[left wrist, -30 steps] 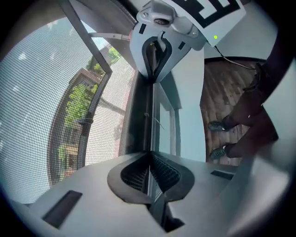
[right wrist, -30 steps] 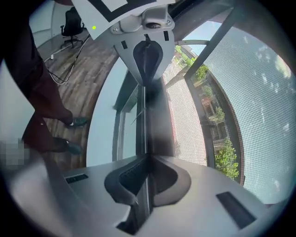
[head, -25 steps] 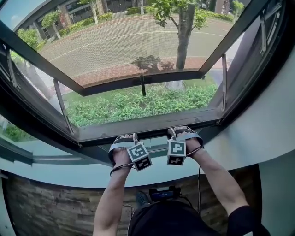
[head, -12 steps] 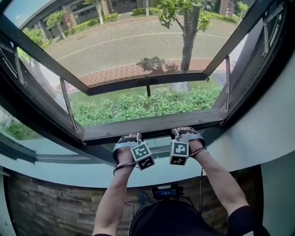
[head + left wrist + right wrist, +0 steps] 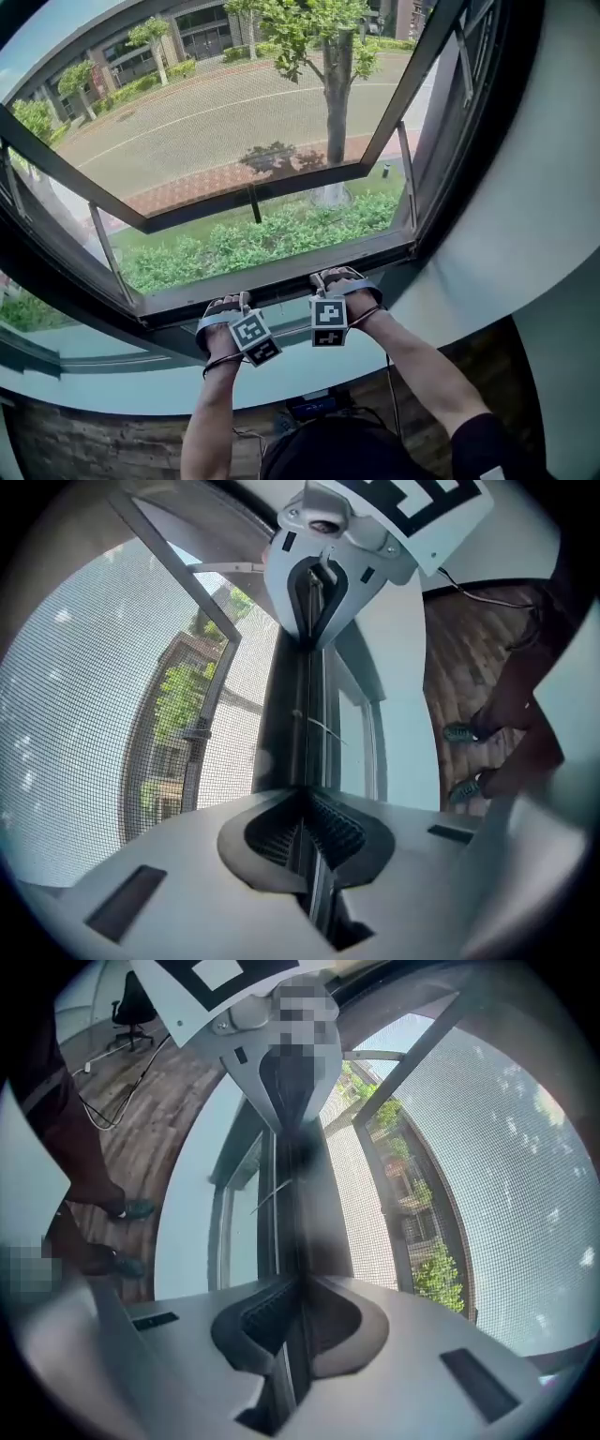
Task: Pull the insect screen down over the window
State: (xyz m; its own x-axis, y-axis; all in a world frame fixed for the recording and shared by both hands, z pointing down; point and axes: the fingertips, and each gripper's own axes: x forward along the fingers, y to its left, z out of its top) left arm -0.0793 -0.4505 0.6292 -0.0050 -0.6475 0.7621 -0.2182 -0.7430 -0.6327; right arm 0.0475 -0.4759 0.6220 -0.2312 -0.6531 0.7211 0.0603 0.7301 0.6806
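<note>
While both hands work low at the window (image 5: 441, 122), the left gripper (image 5: 305, 846) has its jaws closed on a thin dark edge of the bottom bar (image 5: 281, 278) of the insect screen (image 5: 234, 122), with a ribbed pad pressed to each side of it. The right gripper (image 5: 289, 1326) is clamped on the same edge in the same way, and only that strip lies between its pads.

From the head view, the two grippers sit side by side but apart on the bar, the left at about 7 o'clock from the picture's centre and the right between 5 and 6 o'clock. Their marker cubes face the camera. The bar runs slantwise from 8 o'clock up towards 3 o'clock, low in the opening and just above the dark lower frame; whether it touches that frame I cannot tell.

The mesh fills the opening above the bar. Through it show an outward-tilted sash (image 5: 253, 192), a hedge (image 5: 253, 242), a tree (image 5: 336, 84) at 12 o'clock and a road (image 5: 187, 131) beyond. A pale sill (image 5: 112, 380) curves beneath the hands, with wooden floor (image 5: 75, 431) at 7 o'clock.
</note>
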